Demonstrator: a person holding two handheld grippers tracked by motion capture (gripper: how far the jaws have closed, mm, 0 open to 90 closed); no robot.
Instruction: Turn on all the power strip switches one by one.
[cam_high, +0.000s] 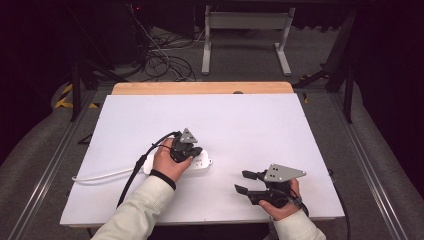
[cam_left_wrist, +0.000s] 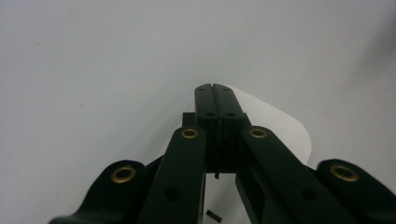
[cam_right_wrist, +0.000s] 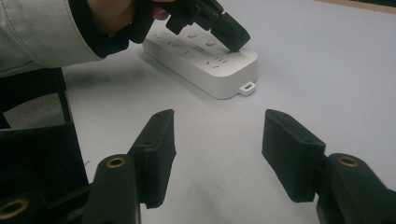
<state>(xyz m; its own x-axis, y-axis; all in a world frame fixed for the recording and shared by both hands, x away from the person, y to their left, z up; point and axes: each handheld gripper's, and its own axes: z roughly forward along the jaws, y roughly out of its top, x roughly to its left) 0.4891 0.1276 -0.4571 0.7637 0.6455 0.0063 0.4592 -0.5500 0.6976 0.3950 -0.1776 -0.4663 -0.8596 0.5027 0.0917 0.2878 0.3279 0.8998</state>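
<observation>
A white power strip lies flat near the middle of the white table, its white cord trailing left. My left gripper is shut with nothing between its jaws, and its tips rest on the strip's top face near one end. The left gripper view looks down my shut left gripper onto the power strip's rounded end. My right gripper hovers open at the front right, empty. From the right gripper view, my right gripper faces the power strip, where the left gripper touches down.
A wooden edge runs along the far side of the table. Beyond it are floor cables and a white table frame. Metal rails flank the table on both sides.
</observation>
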